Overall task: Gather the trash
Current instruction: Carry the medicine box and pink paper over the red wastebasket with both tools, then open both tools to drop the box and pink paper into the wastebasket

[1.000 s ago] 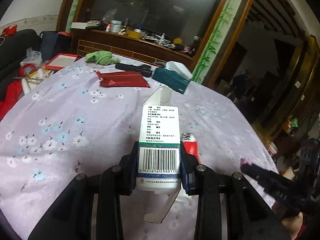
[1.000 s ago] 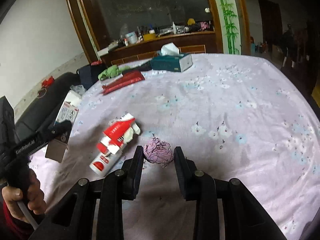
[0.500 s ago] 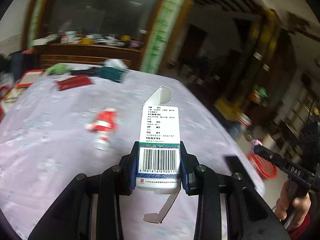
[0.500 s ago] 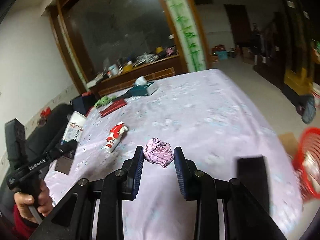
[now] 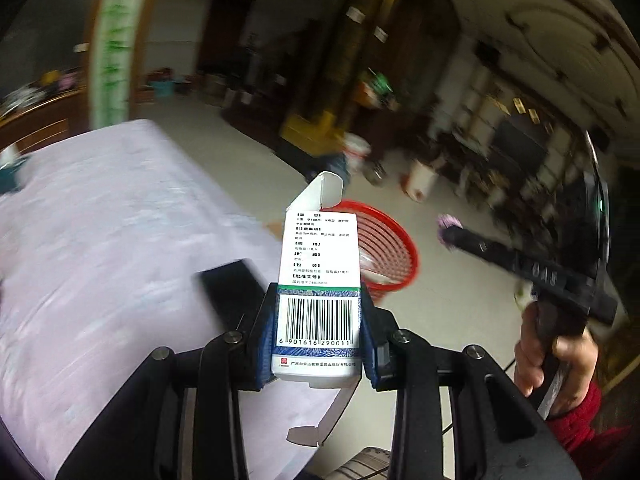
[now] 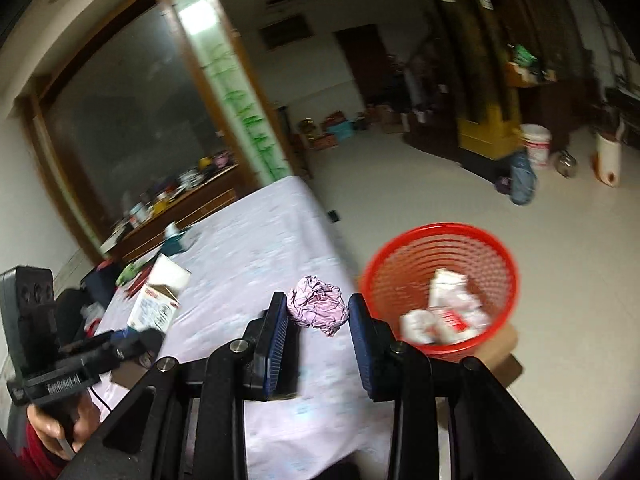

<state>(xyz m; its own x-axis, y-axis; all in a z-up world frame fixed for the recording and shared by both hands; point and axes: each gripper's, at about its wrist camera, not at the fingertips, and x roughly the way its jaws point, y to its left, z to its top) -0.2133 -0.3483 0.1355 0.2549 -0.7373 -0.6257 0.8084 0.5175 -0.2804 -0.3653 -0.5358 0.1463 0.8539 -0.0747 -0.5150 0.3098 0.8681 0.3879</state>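
the left gripper is clenched on a white carton, its blue pads pressed to the carton's two narrow sides down near the barcode end; the carton's long axis runs from 6 o'clock to 12 o'clock in the left wrist view, pointing away from the camera along the fingers, with its opened top flap at the far end tipped slightly toward 1 o'clock and a second loose flap hanging below the pads toward 6 o'clock; the printed panel with barcode faces the camera; beyond the carton's far end, toward 1 o'clock, a red mesh basket stands on the pale floor; the table with the lilac cloth fills the 9 o'clock side, and a dark flat object, blurred, lies on it just left of the carton.

the right gripper grasps a crumpled lilac paper ball between its pads; the ball is roughly round, with no clear long axis, and sits at the fingertips over the table's near edge; the basket is toward 3 o'clock of the ball, on the floor beside the table, already holding white and red packaging; at 9 o'clock in this view the left gripper shows from the side with the carton rising from it toward 1 o'clock, and a hand in a red sleeve grips its handle; in the left wrist view the other hand holds the right gripper's handle at 3 o'clock.
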